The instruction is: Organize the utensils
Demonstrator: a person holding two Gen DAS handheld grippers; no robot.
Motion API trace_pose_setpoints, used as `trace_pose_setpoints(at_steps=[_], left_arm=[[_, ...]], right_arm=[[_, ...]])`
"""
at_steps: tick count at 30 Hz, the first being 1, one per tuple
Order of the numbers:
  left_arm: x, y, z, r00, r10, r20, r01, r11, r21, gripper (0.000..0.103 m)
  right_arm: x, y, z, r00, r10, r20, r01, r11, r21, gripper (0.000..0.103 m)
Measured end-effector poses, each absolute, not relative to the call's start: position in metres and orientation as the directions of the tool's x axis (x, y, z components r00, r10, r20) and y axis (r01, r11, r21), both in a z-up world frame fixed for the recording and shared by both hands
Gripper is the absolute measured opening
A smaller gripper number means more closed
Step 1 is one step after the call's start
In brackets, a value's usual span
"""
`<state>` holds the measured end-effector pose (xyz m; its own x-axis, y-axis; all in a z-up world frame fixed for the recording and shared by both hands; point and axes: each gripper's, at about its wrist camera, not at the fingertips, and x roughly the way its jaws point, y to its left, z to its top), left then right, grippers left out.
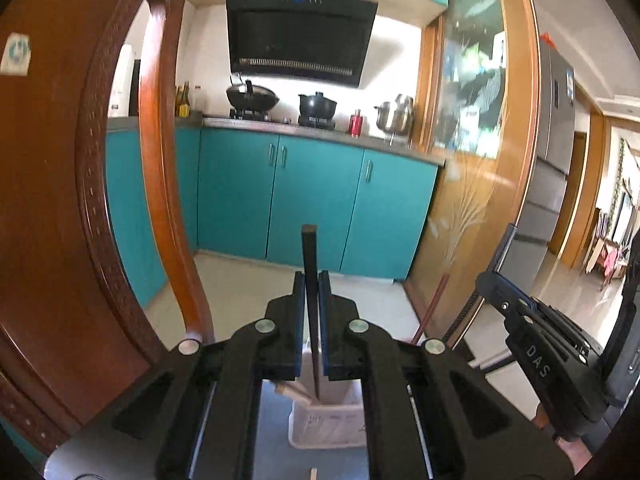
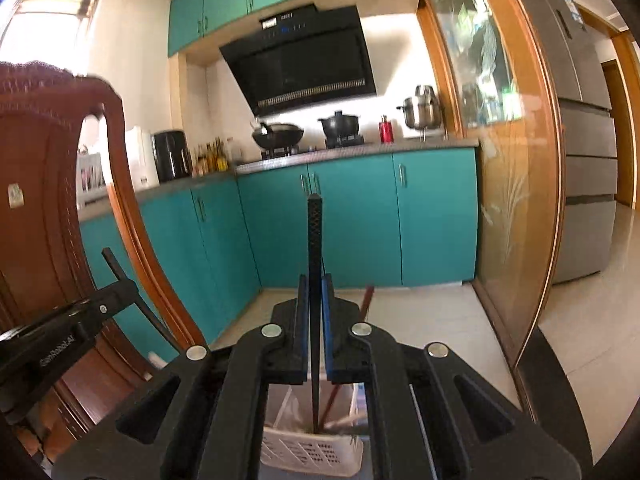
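Note:
My left gripper [image 1: 312, 282] is shut on a black chopstick [image 1: 309, 248] that stands nearly upright, its lower tip over a white slotted basket [image 1: 332, 428]. My right gripper [image 2: 315, 282] is shut on a second black chopstick [image 2: 314, 232] with a textured top end. Its point hangs just above the same basket [image 2: 304, 454]. A reddish-brown chopstick [image 2: 366, 300] leans out of the basket to the right. The right gripper [image 1: 496, 288] also shows at the right of the left wrist view, and the left gripper [image 2: 124, 286] shows at the left of the right wrist view.
A carved wooden chair back [image 1: 60, 200] stands close on the left. Ahead are teal kitchen cabinets [image 1: 312, 196], a stove with a wok [image 1: 252, 98] and a pot, and a range hood. A glass sliding door [image 2: 500, 184] and a grey fridge [image 2: 584, 152] are to the right.

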<state>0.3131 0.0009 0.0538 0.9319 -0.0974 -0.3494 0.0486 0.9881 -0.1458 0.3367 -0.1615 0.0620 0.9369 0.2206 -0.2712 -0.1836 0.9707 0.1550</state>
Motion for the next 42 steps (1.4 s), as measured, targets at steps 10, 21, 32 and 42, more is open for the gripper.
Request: trace_pose_setpoints(at_steps=[10, 21, 32, 42], left_arm=[[0.264, 0.014, 0.05, 0.938, -0.146, -0.313, 0.1, 0.982, -0.158, 0.038], [0.275, -0.014, -0.11, 0.704, -0.152, -0.694, 0.159, 0.986, -0.055, 0.039], [0.295, 0.0, -0.154, 0.608, -0.059, -0.792, 0.074, 0.997, -0.017, 0.041], [0.299, -0.015, -0.164, 0.574, -0.102, -0.813, 0.135, 0.99, -0.029, 0.049]], right_arm=[[0.265, -0.205, 0.076, 0.974, 0.186, -0.129, -0.159, 0.968, 0.195, 0.052], [0.279, -0.223, -0.059, 0.709, 0.189, -0.679, -0.145, 0.982, 0.121, 0.051], [0.324, -0.152, -0.149, 0.433, 0.177, -0.884, -0.287, 0.957, 0.051, 0.051], [0.34, -0.176, -0.144, 0.483, 0.182, -0.856, -0.189, 0.977, 0.102, 0.007]])
